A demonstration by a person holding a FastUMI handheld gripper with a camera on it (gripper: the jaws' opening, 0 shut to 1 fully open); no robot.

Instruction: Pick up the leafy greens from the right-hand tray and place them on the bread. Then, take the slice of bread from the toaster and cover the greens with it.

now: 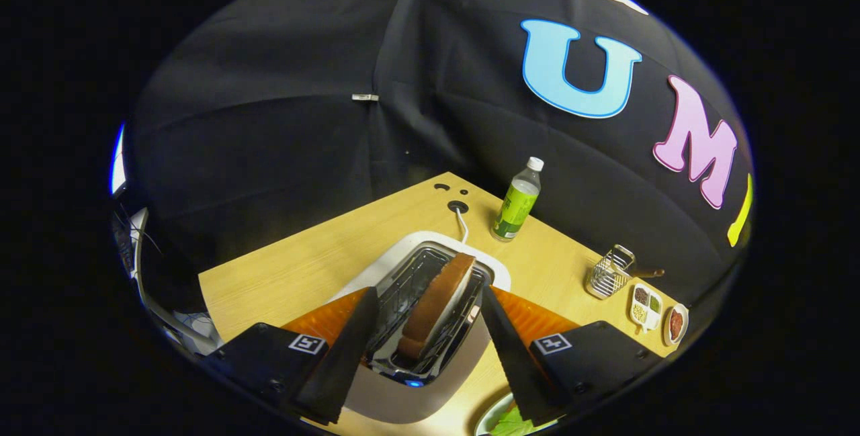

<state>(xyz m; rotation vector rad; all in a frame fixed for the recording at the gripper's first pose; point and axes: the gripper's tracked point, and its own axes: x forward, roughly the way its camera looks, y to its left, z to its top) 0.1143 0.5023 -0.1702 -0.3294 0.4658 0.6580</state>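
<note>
I am holding the gripper [425, 342] above the toaster [430, 328] with its jaws spread wide, one finger hanging on each side of the toaster and neither pressing on anything. The slice of bread [437, 305] is standing upright in the toaster's slot, right between the fingers, and the leafy greens [514, 422] are lying on a plate [485, 421] just beside the right finger. Beyond the toaster a bottle [517, 202] is standing on the wooden table [295, 261], well apart from a wire basket [610, 275] and small dishes [646, 307].
</note>
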